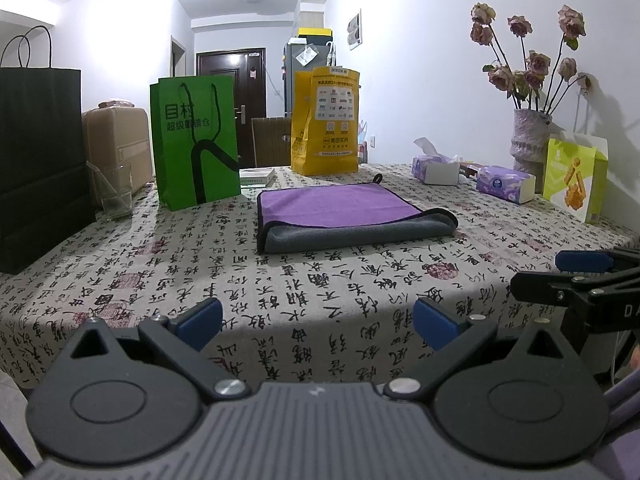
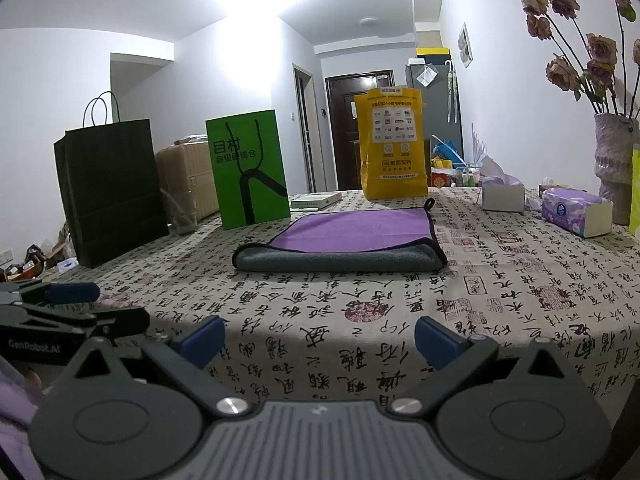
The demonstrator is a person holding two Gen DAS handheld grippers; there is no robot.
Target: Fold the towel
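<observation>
my left gripper (image 1: 318, 322) and right gripper (image 2: 320, 338) hover spread apart, gripping nothing, near the table's (image 2: 520, 300) front edge. the towel (image 2: 344, 240) lies folded mid-table, plush grey fold facing me, purple top, dark piping. bare calligraphy-print cloth runs between; bags (image 1: 194, 140) and tissue packs (image 1: 506, 184) line the far edge.

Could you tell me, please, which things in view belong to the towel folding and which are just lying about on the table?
For the job:
purple towel, already folded over
left gripper, open
right gripper, open

Just lying about:
black bag
green bag
yellow bag
glass
tissue box
tissue pack
vase of dried roses
</observation>
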